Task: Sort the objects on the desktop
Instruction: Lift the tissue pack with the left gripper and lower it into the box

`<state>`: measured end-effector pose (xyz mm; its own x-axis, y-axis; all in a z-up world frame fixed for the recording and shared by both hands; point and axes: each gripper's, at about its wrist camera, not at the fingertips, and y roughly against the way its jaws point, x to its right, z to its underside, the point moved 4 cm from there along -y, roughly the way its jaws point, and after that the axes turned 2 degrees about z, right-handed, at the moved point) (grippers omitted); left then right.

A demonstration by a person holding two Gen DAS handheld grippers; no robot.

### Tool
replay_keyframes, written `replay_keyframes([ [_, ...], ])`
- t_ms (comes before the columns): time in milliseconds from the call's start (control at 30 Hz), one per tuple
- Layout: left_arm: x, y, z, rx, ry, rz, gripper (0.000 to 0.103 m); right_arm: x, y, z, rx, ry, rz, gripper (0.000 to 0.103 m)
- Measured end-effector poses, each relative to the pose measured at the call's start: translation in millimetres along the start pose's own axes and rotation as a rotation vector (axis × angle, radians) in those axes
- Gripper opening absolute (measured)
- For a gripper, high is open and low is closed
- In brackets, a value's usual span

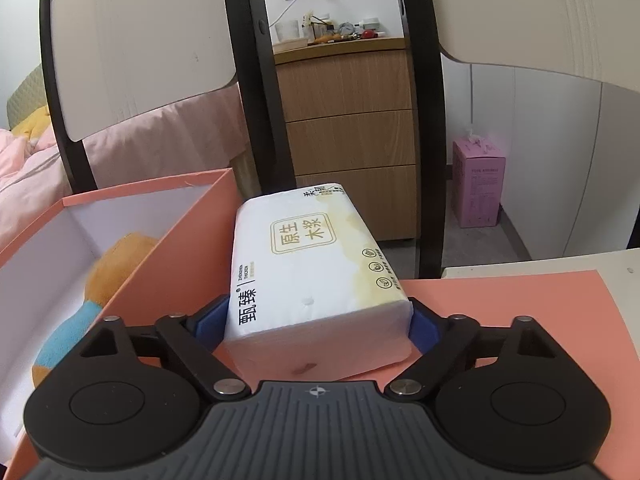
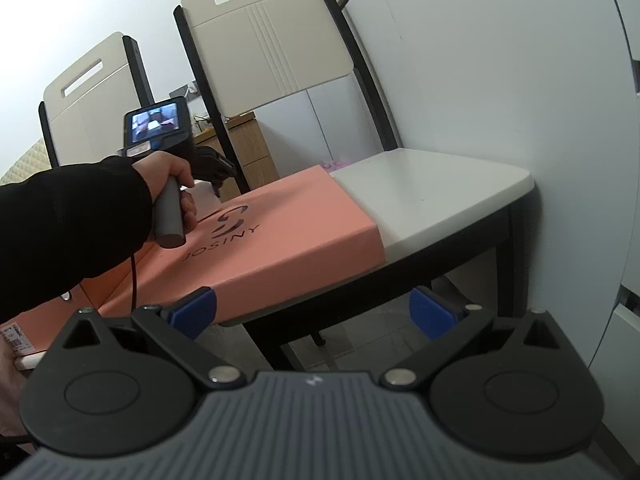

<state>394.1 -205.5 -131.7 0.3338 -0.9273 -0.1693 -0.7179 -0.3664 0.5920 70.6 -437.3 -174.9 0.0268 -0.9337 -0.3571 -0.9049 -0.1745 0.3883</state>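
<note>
One tissue pack [image 1: 316, 276] clamped between my left gripper [image 1: 318, 322] pads above the pink lid [image 1: 520, 320], beside one open pink box [image 1: 168, 240], one plush toy [image 1: 100, 280] inside, my right gripper [image 2: 312, 312] spread, empty, off the table edge [image 2: 460, 216], two chairs [image 2: 272, 36] beyond

We see a white table [image 2: 432, 188] with dark legs carrying the items. A salmon-pink box lid [image 2: 280, 236], printed with a dark logo, lies flat on the table, leaving the far right corner bare. We see an open pink box [image 1: 168, 240] standing just left of the lid. A tissue pack [image 1: 316, 276] rests on the lid, beside the box wall.
</note>
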Motion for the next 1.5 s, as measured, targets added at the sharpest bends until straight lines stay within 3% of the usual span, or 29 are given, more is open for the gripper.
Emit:
replay_keyframes([
  [233,-11.4,19.8,3.8,0.004,0.011,0.091,0.084,-10.9,3.9,0.3,0.000,0.013,-0.008,0.103],
  [467,-31.6,87.6,5.4,0.083,-0.005,0.278,0.084,-32.5,2.0,5.9,-0.024,0.032,-0.046,0.103],
  [633,-63.1,130.2,4.3,0.155,-0.047,0.348,0.084,-54.9,-0.5,7.1,-0.036,0.064,-0.082,0.103],
  [867,-136.1,155.9,0.0,0.234,-0.017,0.340,0.084,-82.3,-10.1,1.3,-0.041,0.093,-0.107,0.103],
  [1067,-201.5,164.5,5.6,0.321,-0.011,0.270,0.084,-107.3,-20.3,-7.7,-0.054,0.123,-0.128,0.103],
  [1300,-275.9,132.0,36.3,0.288,0.027,0.250,0.084,-146.8,-37.3,-18.2,-0.101,0.218,-0.150,0.103],
  [1500,-297.4,102.6,48.0,0.271,-0.009,0.230,0.084,-189.9,-54.3,-25.4,-0.139,0.283,-0.152,0.103],
])
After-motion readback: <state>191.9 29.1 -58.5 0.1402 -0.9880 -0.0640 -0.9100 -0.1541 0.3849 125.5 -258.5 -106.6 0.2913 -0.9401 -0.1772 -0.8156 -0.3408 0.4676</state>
